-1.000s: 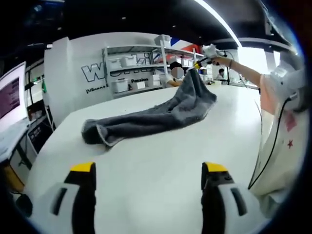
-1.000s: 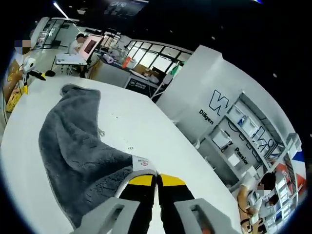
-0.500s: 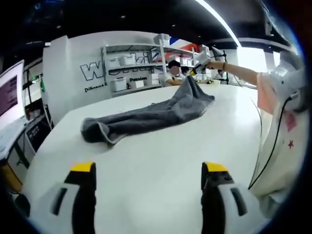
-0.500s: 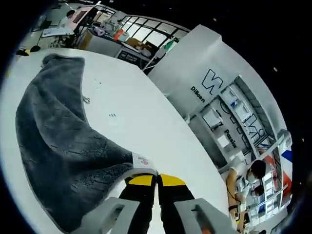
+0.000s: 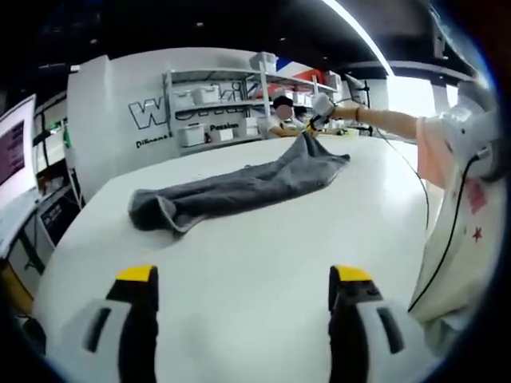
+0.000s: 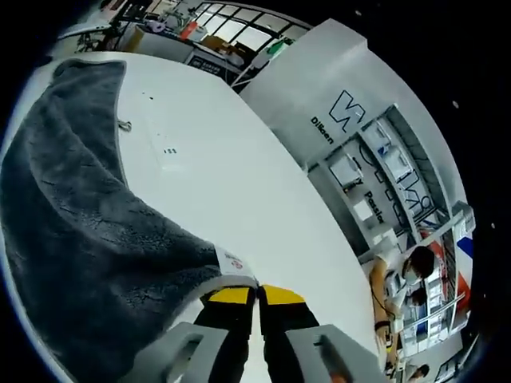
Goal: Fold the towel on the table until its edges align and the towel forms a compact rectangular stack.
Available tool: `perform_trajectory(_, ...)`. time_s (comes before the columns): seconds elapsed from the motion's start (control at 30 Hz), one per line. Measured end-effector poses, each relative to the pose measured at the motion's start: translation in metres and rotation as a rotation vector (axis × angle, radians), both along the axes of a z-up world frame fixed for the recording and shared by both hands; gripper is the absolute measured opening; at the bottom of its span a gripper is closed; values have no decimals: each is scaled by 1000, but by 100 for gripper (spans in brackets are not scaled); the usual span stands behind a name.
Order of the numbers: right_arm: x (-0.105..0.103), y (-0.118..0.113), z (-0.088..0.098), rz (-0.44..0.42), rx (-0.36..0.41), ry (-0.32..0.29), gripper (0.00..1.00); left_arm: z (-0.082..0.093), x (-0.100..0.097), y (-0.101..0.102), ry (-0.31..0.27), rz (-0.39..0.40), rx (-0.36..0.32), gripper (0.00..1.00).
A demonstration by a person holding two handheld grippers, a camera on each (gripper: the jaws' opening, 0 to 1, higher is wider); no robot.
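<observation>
- Gripping one corner of the grey towel (image 6: 88, 263), the right gripper (image 6: 256, 296) has its jaws clamped on the edge by the label.
- Left gripper (image 5: 243, 281) hangs over bare white table (image 5: 255, 239), jaws spread, nothing held.
- Towel lies stretched long across the table's far side.

A: White counter (image 5: 263, 263) running wide across the left gripper view, and past its far edge a white wall panel (image 5: 120, 120) with big dark lettering!

B: Right beside that, open shelving (image 5: 219, 108) stacked with white bins. Long ceiling light strip (image 5: 359, 36) slicing across a dark ceiling.

A: Right gripper view now: same lettered panel (image 6: 335, 104), and windows (image 6: 239, 32) glowing beyond the counter's far corner.

B: Monitor (image 5: 16, 152) off the left edge, too.
</observation>
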State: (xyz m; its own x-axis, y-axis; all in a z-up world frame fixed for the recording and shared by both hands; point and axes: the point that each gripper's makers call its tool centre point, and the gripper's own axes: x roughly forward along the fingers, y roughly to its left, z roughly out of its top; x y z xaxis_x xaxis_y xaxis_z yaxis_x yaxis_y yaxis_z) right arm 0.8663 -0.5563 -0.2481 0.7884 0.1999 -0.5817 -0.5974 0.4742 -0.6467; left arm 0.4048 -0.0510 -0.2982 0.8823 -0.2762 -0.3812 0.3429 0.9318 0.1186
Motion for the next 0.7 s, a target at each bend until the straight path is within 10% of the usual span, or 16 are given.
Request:
perform_trajectory(0.4,-7,-6,4,-34,41,3,8,2,3,0,3,-3,13,97)
perform_trajectory(0.7,-15,-11,14,-76,106,0,31,2,4,-3,10,-18,16,99)
